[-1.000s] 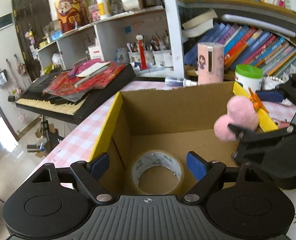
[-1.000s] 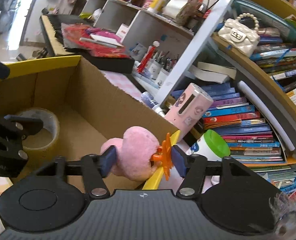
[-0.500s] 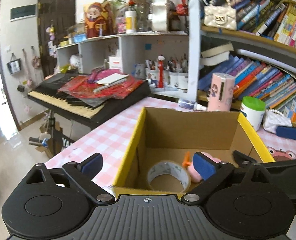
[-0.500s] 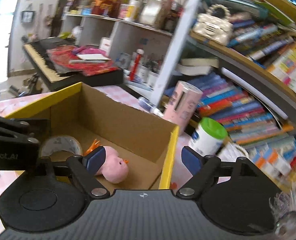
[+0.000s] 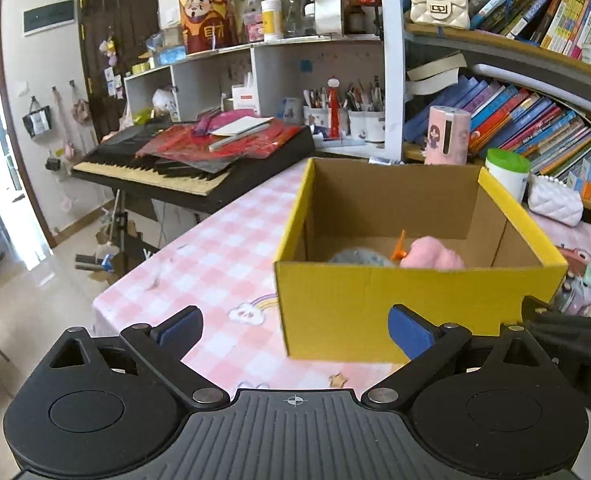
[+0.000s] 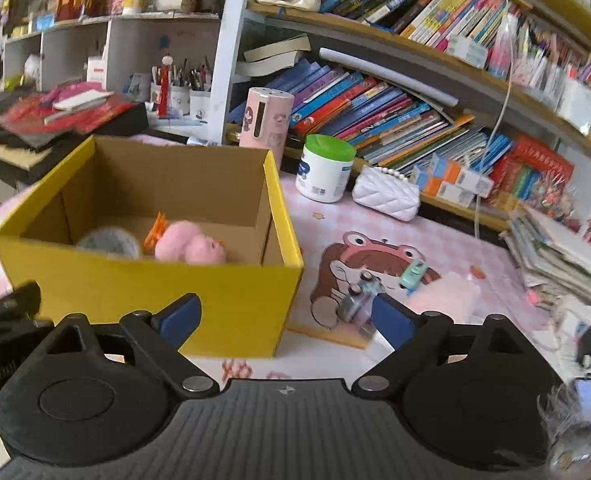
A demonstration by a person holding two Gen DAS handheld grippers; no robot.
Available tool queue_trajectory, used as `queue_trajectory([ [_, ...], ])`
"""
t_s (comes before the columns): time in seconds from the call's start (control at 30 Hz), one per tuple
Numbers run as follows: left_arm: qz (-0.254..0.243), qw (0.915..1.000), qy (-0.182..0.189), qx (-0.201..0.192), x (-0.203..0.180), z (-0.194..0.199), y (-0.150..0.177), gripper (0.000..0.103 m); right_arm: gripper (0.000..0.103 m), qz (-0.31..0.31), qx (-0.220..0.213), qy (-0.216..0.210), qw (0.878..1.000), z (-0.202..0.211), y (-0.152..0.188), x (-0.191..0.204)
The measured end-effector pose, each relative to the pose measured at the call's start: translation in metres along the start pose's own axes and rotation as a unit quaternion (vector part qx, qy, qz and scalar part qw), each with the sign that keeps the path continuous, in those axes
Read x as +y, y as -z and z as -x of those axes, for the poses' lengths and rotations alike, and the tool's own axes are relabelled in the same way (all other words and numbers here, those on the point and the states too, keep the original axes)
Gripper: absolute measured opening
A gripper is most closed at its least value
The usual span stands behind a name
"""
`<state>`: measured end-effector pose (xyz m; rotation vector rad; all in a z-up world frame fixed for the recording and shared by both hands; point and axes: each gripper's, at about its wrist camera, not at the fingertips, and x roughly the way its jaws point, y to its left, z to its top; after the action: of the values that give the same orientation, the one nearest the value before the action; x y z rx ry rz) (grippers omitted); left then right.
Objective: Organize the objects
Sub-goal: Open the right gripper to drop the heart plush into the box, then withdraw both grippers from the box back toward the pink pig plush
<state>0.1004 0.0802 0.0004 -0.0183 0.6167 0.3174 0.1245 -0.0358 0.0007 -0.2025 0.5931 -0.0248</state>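
**Toy and tape in the box**

While the right gripper (image 6: 285,316) is still opening, empty, the left gripper (image 5: 293,326) stands wide, empty. Inside the yellow cardboard box (image 6: 231,304) lie a fluffy pink plush toy (image 6: 189,246) and clear tape roll (image 6: 109,242).

Corrugated cardboard box (image 6: 231,304), matt yellow outside; fluffy pink plush toy (image 6: 189,246); glossy checked tablecloth (image 5: 215,248).

My yellow cardboard box (image 6: 231,304) stands open-topped and upright on the pink checked tablecloth (image 5: 215,248). Inside, on its brown floor, a pink plush toy (image 6: 189,246) with an orange tuft lies just beside a roll of clear tape (image 6: 109,242) lying flat
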Motion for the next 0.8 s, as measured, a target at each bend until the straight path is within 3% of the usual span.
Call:
queue_trajectory([
  [0.8, -0.047, 0.9976, 0.022, 0.045, 0.011, 0.049, 0.059, 0.1, 0.099, -0.022, 0.056, 0.042, 0.997, 0.06, 0.068, -0.001],
])
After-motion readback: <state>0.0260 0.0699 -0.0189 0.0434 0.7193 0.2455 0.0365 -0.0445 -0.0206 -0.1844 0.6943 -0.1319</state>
